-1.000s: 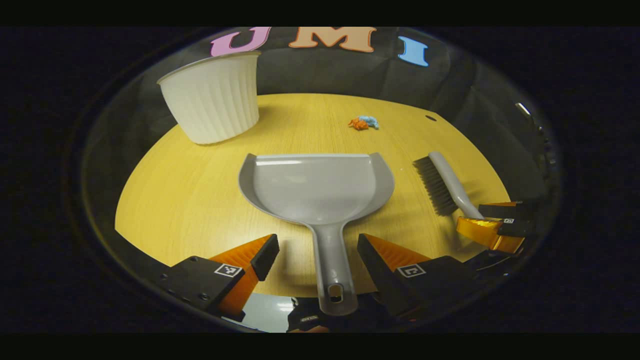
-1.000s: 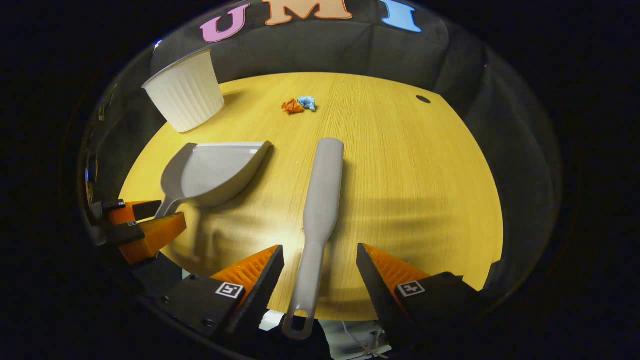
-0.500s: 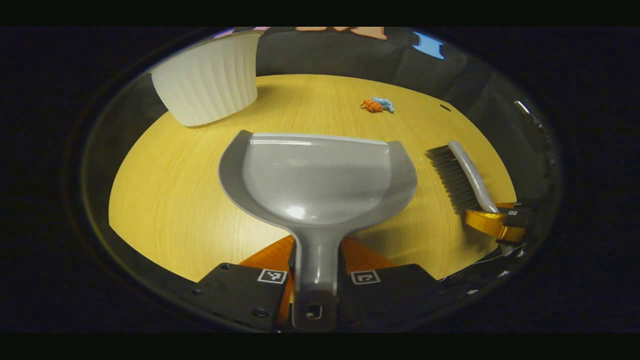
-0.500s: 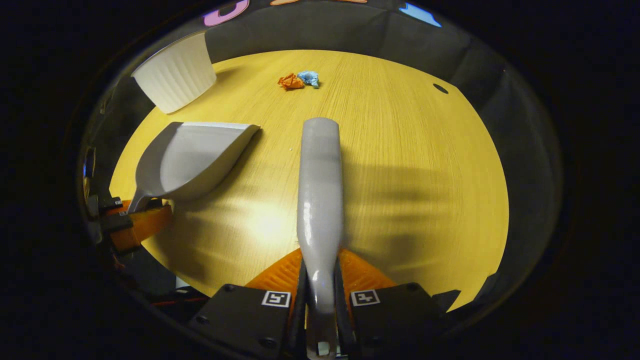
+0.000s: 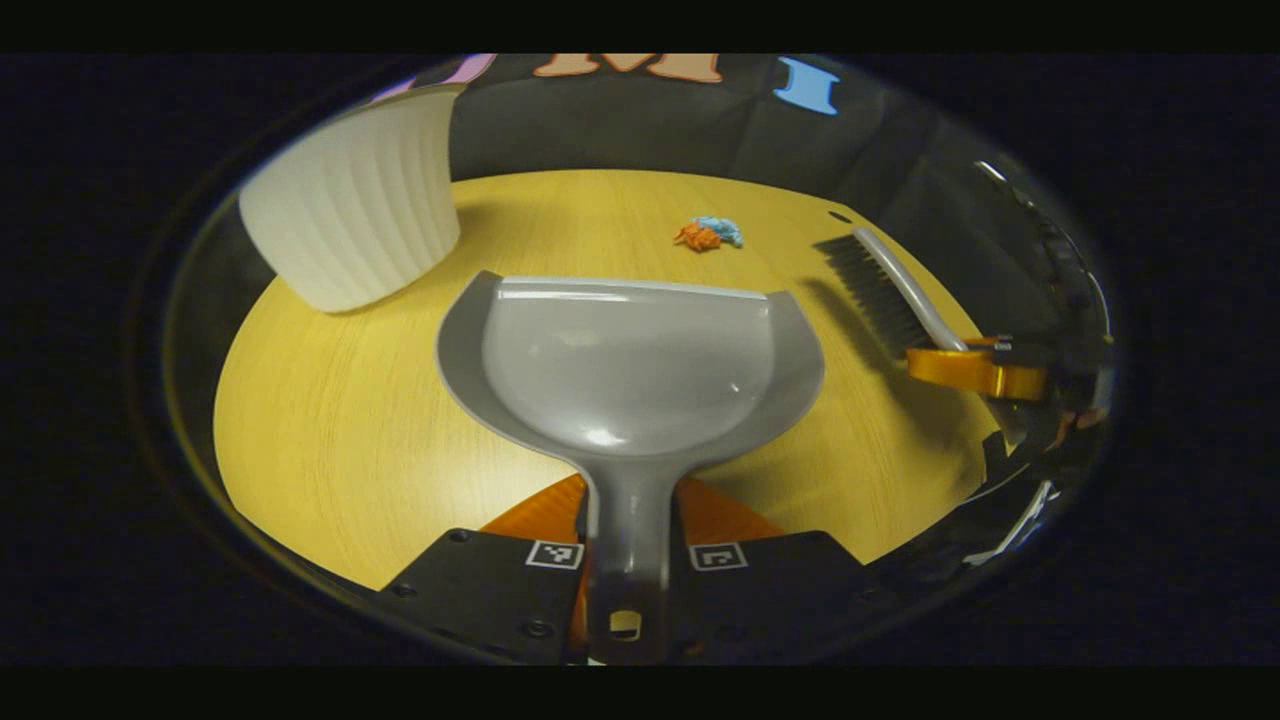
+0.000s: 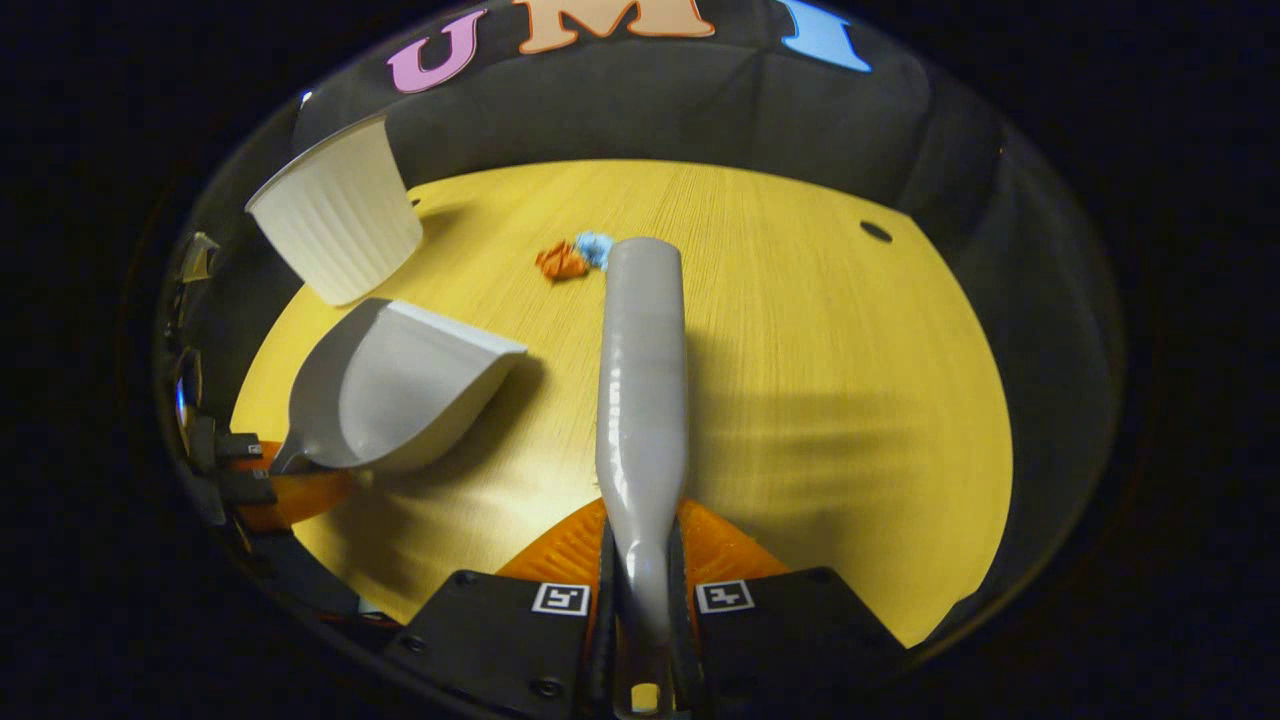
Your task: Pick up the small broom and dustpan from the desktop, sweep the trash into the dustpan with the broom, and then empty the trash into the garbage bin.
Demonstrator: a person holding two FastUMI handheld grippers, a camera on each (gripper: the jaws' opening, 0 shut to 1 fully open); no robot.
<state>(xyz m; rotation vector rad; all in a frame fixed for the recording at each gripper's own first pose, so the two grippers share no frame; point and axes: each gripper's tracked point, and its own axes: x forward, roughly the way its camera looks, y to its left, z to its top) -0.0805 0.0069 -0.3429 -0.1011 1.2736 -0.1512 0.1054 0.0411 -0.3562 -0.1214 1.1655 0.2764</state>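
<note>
With both tools gripped, progress reads:
Left gripper [image 5: 628,535]: clamped on dustpan [image 5: 628,365] handle.
Right gripper [image 6: 642,560]: clamped on broom [image 6: 642,380] handle.
Trash [image 6: 572,258]: unswept, just beyond the broom tip.
Garbage bin [image 5: 350,215]: ahead-left of the dustpan; sweeping and emptying remain.

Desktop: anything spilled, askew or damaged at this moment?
Nothing stands out. The bin stands upright, two paper scraps lie together, and the dustpan and broom sit clamped by their handles.

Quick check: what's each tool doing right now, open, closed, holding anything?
Left tool: closed on the dustpan handle.
Right tool: closed on the broom handle.
</note>
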